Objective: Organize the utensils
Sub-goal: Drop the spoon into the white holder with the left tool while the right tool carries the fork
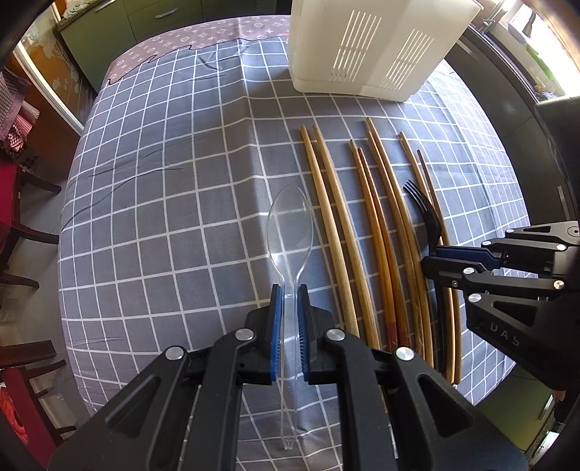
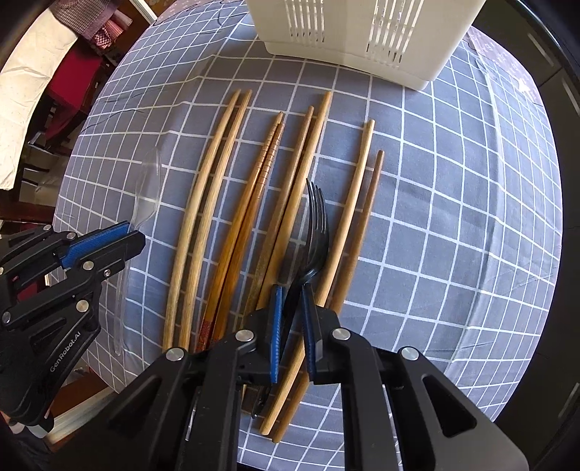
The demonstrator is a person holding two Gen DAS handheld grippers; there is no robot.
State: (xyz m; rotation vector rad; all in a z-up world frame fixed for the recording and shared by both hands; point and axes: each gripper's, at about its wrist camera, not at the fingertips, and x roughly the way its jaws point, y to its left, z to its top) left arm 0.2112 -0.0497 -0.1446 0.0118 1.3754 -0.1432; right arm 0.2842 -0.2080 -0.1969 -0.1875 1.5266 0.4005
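Note:
My left gripper (image 1: pixel 289 290) is shut on the handle of a clear plastic spoon (image 1: pixel 290 224), whose bowl points away from me over the checked cloth. To its right lie several wooden chopsticks (image 1: pixel 337 232) side by side. A black plastic fork (image 2: pixel 317 224) rests on the chopsticks (image 2: pixel 203 217), tines pointing away. My right gripper (image 2: pixel 291 290) points down and is shut on the fork's handle. The right gripper (image 1: pixel 429 259) also shows at the right edge of the left wrist view. The left gripper (image 2: pixel 134 232) and spoon (image 2: pixel 146 192) show at the left of the right wrist view.
A white slotted utensil basket (image 1: pixel 369 47) stands at the far side of the table, beyond the chopsticks; it also appears as the basket (image 2: pixel 355 32). A grey checked cloth (image 1: pixel 163 181) covers the table. Dark wooden chairs (image 1: pixel 29 235) stand off the left edge.

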